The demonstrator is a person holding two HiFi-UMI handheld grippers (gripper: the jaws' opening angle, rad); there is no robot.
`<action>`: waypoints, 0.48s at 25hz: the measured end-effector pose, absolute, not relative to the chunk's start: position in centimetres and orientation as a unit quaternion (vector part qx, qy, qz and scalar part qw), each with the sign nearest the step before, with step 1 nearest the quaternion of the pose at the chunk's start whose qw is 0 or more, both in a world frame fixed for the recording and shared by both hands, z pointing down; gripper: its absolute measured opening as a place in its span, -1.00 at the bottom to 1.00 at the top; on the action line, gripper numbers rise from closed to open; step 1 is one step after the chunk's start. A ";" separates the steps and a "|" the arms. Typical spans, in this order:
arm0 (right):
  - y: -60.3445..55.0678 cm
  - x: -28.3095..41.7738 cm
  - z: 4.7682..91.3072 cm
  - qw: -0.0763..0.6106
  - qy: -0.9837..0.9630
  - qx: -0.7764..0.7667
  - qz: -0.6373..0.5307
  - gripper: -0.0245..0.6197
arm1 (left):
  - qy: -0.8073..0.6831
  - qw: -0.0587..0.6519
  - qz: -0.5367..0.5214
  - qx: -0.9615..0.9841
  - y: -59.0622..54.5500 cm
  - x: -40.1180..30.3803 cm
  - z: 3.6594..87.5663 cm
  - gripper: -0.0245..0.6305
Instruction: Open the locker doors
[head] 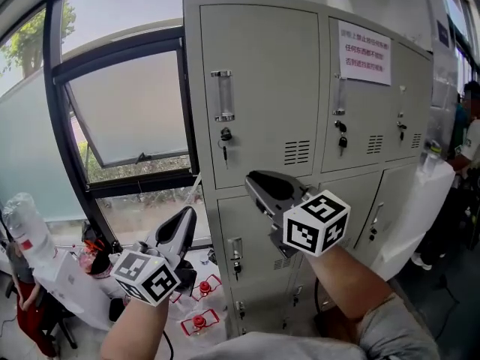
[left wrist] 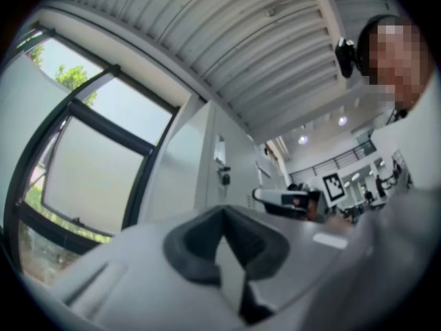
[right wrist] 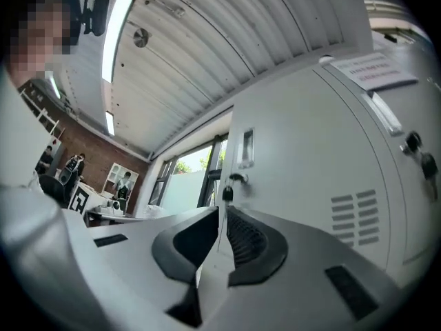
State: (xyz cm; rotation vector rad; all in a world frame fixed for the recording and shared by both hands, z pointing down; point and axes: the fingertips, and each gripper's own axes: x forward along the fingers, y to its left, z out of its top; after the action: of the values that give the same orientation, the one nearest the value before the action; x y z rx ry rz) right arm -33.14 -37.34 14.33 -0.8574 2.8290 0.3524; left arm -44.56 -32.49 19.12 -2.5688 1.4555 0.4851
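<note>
A grey metal locker point(head: 262, 58) stands ahead with all its doors closed. Its upper left door has a clear handle point(head: 223, 96) and a key point(head: 226, 135) in the lock. The door beside it bears a paper notice point(head: 365, 51). My right gripper point(head: 253, 180) is raised before the upper left door's lower edge, shut and empty. My left gripper point(head: 189, 214) is lower and to the left, jaws together, holding nothing. The right gripper view shows its shut jaws point(right wrist: 222, 216) below the handle point(right wrist: 247, 147). In the left gripper view the shut jaws point(left wrist: 222, 219) point at the locker's side point(left wrist: 207, 164).
A dark-framed window point(head: 127, 111) is left of the locker. Bags and red items point(head: 199, 321) lie on the floor below it. A white sheet point(head: 420, 208) hangs at the locker's right end, and a person point(head: 469, 126) stands beyond it.
</note>
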 end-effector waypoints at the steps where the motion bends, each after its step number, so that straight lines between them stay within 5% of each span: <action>1: -37.3 -33.8 12.3 0.087 0.945 -0.288 0.130 -0.90 | 0.487 0.084 0.164 -0.854 -32.6 -44.8 17.7 -0.91; 12: -40.2 -36.9 1.5 0.091 0.918 -0.346 0.172 -0.61 | 0.501 0.157 0.164 -0.835 -32.5 -46.2 8.6 -0.91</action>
State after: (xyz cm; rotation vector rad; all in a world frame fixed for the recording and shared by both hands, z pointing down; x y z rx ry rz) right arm -36.95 -40.23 1.53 -1.0281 2.7284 0.5115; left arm -46.15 -32.47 8.60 -2.3899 1.4346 0.4705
